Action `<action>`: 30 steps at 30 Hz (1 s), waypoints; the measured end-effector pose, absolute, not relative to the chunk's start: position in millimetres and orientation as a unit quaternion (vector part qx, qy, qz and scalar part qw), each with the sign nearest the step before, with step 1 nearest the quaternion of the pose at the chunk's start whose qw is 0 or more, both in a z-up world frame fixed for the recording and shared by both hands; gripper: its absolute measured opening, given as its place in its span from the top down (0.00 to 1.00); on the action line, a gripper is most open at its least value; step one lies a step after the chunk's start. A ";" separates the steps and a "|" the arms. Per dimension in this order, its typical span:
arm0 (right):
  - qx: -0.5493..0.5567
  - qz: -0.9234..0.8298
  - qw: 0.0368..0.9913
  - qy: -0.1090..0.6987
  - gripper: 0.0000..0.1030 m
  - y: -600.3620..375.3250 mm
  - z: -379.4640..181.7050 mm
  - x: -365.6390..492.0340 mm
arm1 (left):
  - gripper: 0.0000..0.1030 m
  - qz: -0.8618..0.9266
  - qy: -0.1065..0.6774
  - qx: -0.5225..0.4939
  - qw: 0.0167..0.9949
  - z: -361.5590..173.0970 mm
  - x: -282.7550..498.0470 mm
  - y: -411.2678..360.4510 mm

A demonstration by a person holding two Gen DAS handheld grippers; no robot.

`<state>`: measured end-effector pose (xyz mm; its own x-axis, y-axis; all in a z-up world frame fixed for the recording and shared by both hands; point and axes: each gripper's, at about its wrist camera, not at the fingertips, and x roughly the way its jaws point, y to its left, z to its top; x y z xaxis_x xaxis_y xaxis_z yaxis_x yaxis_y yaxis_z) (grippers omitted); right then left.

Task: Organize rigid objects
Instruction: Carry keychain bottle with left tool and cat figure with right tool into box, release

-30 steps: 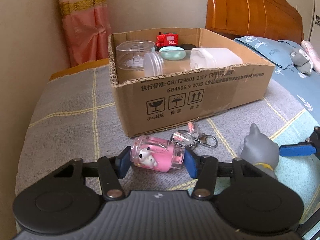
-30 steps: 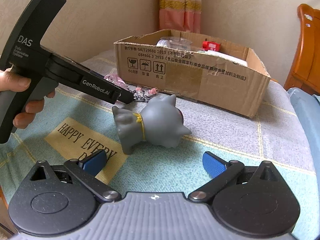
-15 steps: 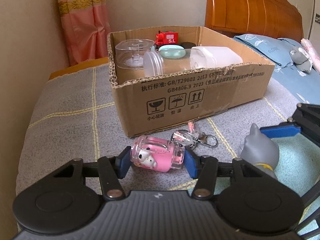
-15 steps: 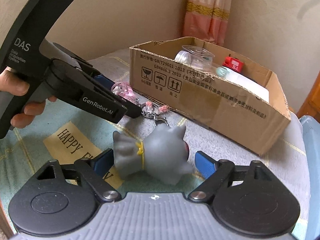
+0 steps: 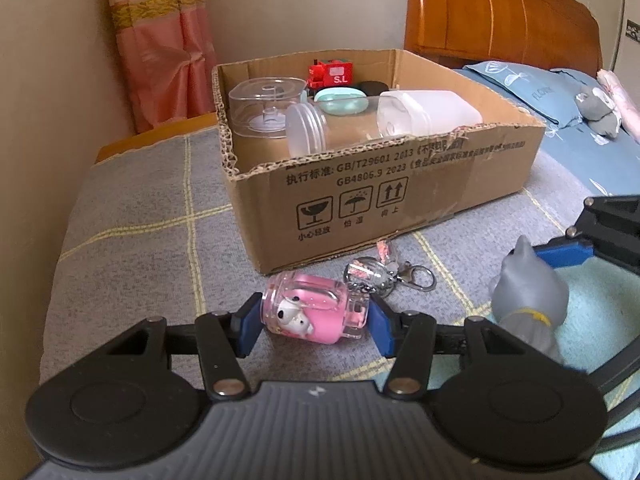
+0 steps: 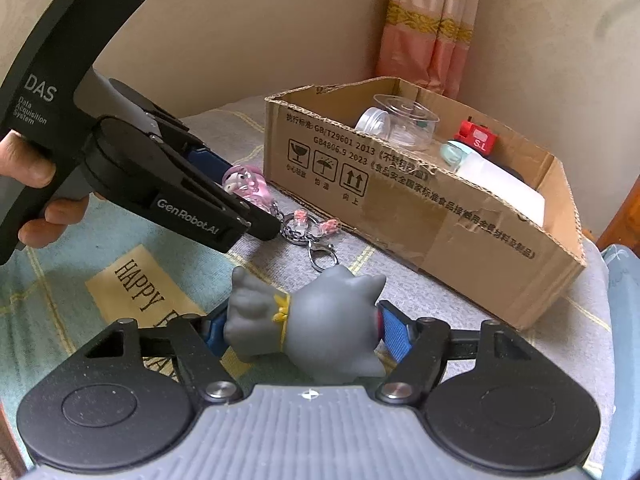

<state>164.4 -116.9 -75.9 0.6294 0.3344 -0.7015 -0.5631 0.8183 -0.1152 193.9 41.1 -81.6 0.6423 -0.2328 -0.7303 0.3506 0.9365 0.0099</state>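
Note:
My left gripper (image 5: pixel 314 326) is shut on a pink clear keychain case (image 5: pixel 314 308) with a white figure inside; its key ring (image 5: pixel 416 276) trails right on the blanket. It also shows in the right wrist view (image 6: pixel 246 184). My right gripper (image 6: pixel 306 330) has closed on a grey cat figure (image 6: pixel 316 328) with a yellow collar, pads touching both sides. The cat shows in the left wrist view (image 5: pixel 528 300). The cardboard box (image 5: pixel 400 196) stands just behind, holding clear containers (image 5: pixel 268 106), a red toy train (image 5: pixel 332 74) and a white container (image 5: pixel 428 112).
Everything lies on a grey checked blanket (image 5: pixel 132 240) over a bed, with a teal patch at the right. A wall and pink curtain (image 5: pixel 160 40) are behind, a wooden headboard (image 5: pixel 500 16) at back right. The left gripper body (image 6: pixel 120 152) is close at left.
My right gripper moved forward around the grey cat and closed on it. My left gripper stayed shut on the pink case and has hardly moved.

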 end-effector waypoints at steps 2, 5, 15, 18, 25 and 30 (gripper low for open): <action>-0.153 0.254 0.889 0.350 0.26 -121.3 -70.7 163.4 | 0.48 -0.165 0.392 0.081 0.902 -78.3 191.7 41.4; -0.145 0.255 0.891 0.347 0.26 -127.3 -61.0 160.9 | 0.48 -0.173 0.394 0.087 0.899 -70.9 188.0 42.0; -0.143 0.254 0.895 0.337 0.26 -153.3 -21.9 165.8 | 0.49 -0.210 0.381 0.132 0.891 -22.1 176.5 41.6; -0.144 0.249 0.898 0.333 0.26 -161.2 -11.7 171.8 | 0.51 -0.221 0.375 0.136 0.890 -4.8 178.9 39.6; -0.140 0.231 0.910 0.314 0.26 -179.8 13.1 188.7 | 0.52 -0.234 0.357 0.117 0.896 33.9 190.6 35.6; -0.133 0.225 0.917 0.300 0.26 -187.3 27.6 203.1 | 0.52 -0.226 0.333 0.130 0.906 56.6 213.3 26.8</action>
